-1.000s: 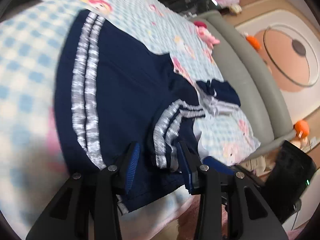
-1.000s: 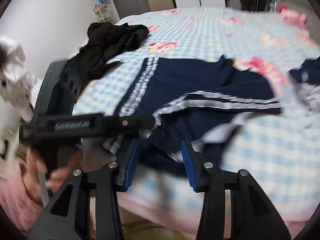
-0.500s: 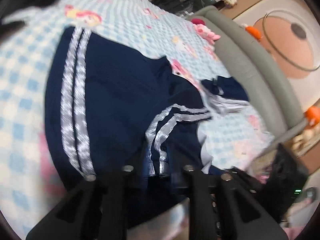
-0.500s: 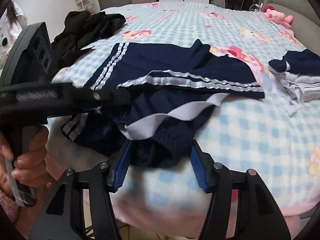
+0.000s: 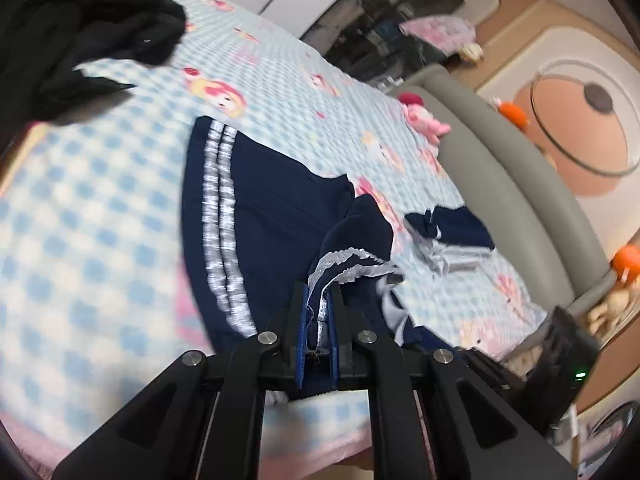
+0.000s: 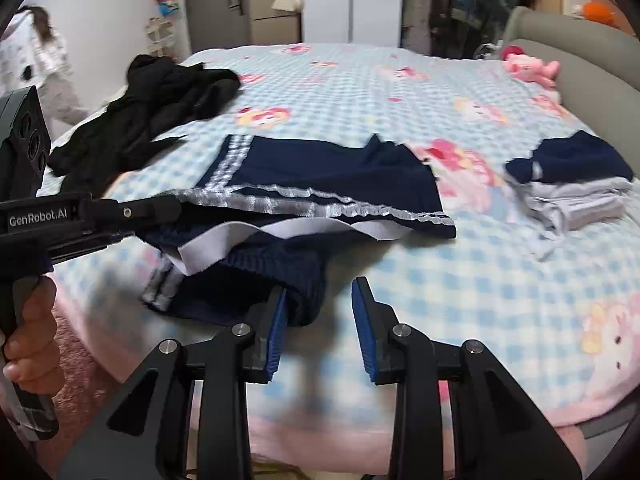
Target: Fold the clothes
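A navy garment [image 5: 272, 208] with white striped trim lies on the checked blue bedspread [image 5: 100, 220]. My left gripper [image 5: 318, 292] is shut on its striped hem and holds that edge lifted off the bed. In the right wrist view the garment [image 6: 340, 168] is partly doubled over, its white lining showing. The left gripper [image 6: 172, 206] pinches the hem at the left. My right gripper [image 6: 320, 300] hovers at the near edge with its jaws closing. A ribbed navy corner [image 6: 300, 292] lies against its left pad, and the right pad is off the cloth.
A heap of black clothes [image 6: 160, 112] lies at the far left of the bed. A small folded navy and grey stack [image 6: 572, 188] sits to the right. A pink plush toy [image 6: 528, 66] rests by the grey headboard [image 6: 580, 52]. A person [image 6: 40, 60] stands beyond the bed.
The left gripper shut on the striped hem and lifted it, folding the garment over. The right gripper opened wider, then narrowed, at the garment's near ribbed edge.
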### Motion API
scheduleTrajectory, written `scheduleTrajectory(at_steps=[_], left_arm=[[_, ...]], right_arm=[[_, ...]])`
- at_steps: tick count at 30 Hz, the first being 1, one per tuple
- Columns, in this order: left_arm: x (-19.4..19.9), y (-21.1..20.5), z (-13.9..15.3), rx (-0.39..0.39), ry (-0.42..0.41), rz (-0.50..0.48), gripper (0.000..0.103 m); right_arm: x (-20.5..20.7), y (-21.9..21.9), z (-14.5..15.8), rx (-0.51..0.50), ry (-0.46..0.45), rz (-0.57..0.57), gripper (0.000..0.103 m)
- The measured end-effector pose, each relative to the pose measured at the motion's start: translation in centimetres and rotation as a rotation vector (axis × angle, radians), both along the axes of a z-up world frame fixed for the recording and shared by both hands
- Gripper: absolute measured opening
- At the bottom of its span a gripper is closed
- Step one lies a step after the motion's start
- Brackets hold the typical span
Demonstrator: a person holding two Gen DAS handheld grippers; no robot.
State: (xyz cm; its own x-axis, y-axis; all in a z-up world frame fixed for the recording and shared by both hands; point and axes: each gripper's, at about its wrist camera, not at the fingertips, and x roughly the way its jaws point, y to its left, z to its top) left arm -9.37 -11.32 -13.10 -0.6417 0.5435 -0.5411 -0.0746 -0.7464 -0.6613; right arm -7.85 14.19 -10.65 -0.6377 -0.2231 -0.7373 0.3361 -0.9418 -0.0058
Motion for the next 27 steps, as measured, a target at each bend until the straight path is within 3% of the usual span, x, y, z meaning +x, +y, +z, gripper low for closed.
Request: scheduleTrajectory(at_steps=[2, 4, 7, 12, 19, 24, 27], left_arm=[[0.1, -1.0, -0.7, -0.017, -0.036, 0.03, 0.009], [-0.5, -1.2, -2.8, 0.04, -0.119, -0.033, 0.009], [-1.2, -0.5, -5.0, 0.044, -0.218, -0.068, 0.009], [-1.2, 0.8, -4.5, 0.025, -0.191, -0.108, 0.013], [-0.9, 0.0, -4.6, 0.077, -0.187, -0.097, 0.013], [-0.9, -0.4, -4.4, 0.098, -0.185, -0.088, 0.013], [-0.6, -0.4, -3.7, 0.087, -0.159, -0.082, 0.013]], right_arm=[[-0.4, -0.4, -1.2, 0.04, -0.027, -0.004, 0.033], [-1.0, -0.1, -2.8, 0.048, -0.085, -0.014, 0.038], [-1.3, 1.4, -3.6, -0.025, -0.135, -0.047, 0.038], [-1.4, 2.8, -2.7, -0.094, -0.134, -0.085, 0.039], [-0.7, 4.2, -2.1, -0.211, -0.192, -0.066, 0.04], [0.0, 4.2, 1.3, -0.261, -0.134, -0.006, 0.041], [-0.4, 3.7, 2.9, -0.268, -0.101, 0.01, 0.051]])
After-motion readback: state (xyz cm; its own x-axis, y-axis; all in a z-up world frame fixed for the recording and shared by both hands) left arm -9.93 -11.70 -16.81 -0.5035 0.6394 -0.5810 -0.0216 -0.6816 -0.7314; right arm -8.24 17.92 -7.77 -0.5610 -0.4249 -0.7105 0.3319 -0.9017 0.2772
